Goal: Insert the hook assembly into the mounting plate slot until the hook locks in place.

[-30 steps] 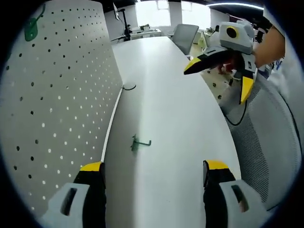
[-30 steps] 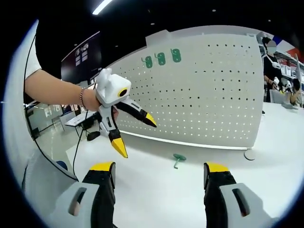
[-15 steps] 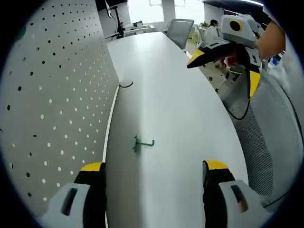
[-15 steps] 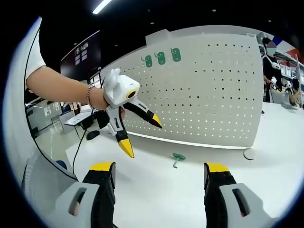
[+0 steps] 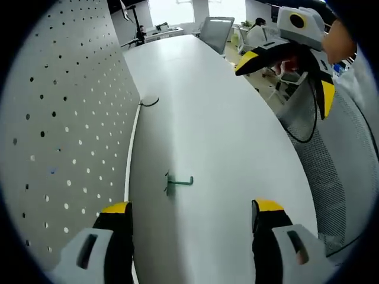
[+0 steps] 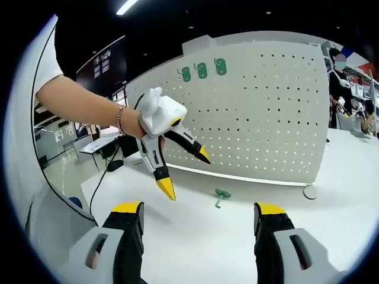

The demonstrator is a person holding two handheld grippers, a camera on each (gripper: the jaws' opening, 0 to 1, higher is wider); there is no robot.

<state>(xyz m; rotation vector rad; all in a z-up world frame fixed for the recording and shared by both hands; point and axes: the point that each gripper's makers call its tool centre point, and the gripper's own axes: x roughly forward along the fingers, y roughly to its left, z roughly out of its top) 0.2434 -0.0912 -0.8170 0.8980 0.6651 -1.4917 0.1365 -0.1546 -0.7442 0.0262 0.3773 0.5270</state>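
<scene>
A small green hook (image 5: pixel 176 182) lies flat on the white table (image 5: pixel 219 142), a short way ahead of my open left gripper (image 5: pixel 192 216). The white pegboard (image 5: pixel 59 130) stands along the left in the left gripper view. In the right gripper view the same hook (image 6: pixel 221 197) lies near the foot of the pegboard (image 6: pixel 266 118), ahead of my open right gripper (image 6: pixel 198 218). Three green hooks (image 6: pixel 202 71) hang near the pegboard's top. The left gripper (image 6: pixel 185 170) hangs open above the table, left of the hook. The right gripper (image 5: pixel 284 77) shows open at upper right in the left gripper view.
A mesh office chair (image 5: pixel 331 171) stands at the table's right edge. A dark cable loop (image 5: pixel 150 103) lies by the pegboard's base farther along. Another chair (image 5: pixel 214 32) stands at the table's far end. A person (image 6: pixel 339 77) stands beyond the pegboard's right end.
The left gripper has moved forward and down toward the hook on the table, nearer the pegboard. The hook has not moved, and both grippers stay open.
</scene>
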